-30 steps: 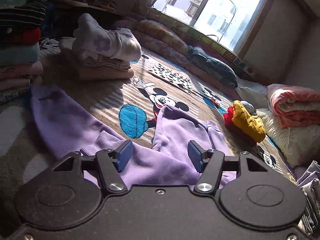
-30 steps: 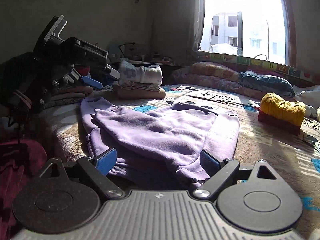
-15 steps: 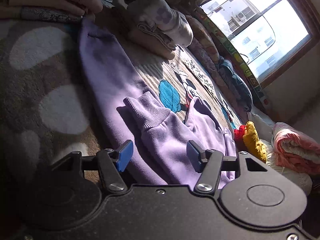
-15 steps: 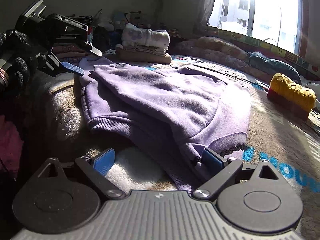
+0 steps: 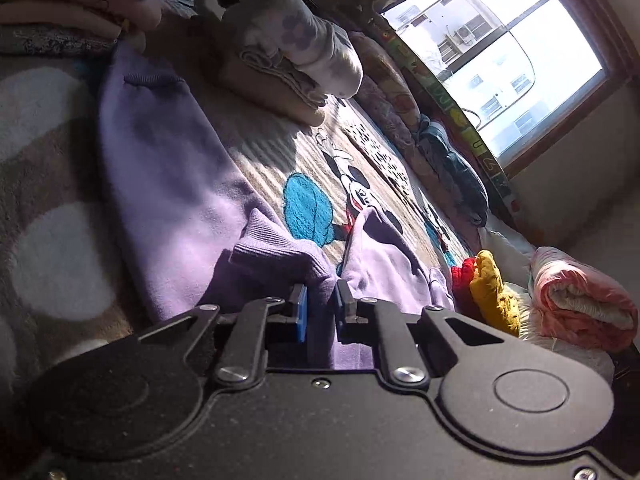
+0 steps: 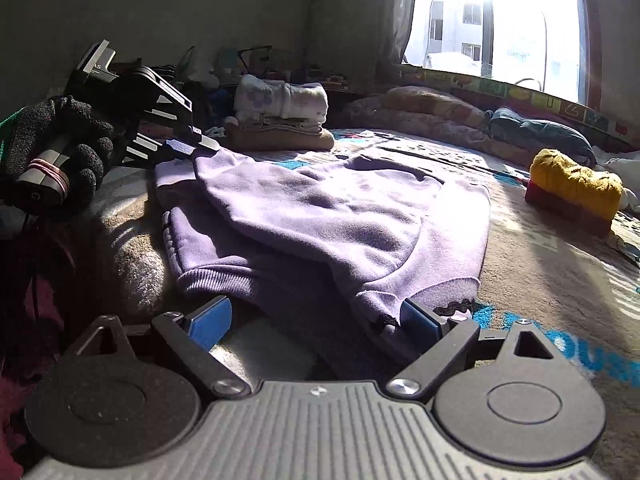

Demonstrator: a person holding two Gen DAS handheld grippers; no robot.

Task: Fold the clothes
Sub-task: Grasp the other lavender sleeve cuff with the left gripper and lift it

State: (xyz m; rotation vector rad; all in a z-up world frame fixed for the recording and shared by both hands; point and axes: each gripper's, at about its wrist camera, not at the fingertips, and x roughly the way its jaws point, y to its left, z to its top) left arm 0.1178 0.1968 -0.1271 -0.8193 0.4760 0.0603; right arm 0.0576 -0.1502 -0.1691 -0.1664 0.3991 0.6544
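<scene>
Left gripper [image 5: 319,312]: fingers, apart half a second ago, now clamped on the lilac sweatshirt's [image 6: 340,216] ribbed cuff [image 5: 280,252]; sleeve fold likely next. Right gripper [image 6: 316,318]: fingers apart at the near hem. Sweatshirt lies on a cartoon-mouse blanket [image 5: 320,168]; folded stacks left, sunlit window [image 5: 500,64] far right.

The left claw [image 5: 319,312], spread wide half a second ago, now pinches the ribbed cuff [image 5: 280,256] of the purple sweatshirt [image 6: 340,216]; the right claw [image 6: 316,320] has drawn back slightly.
</scene>
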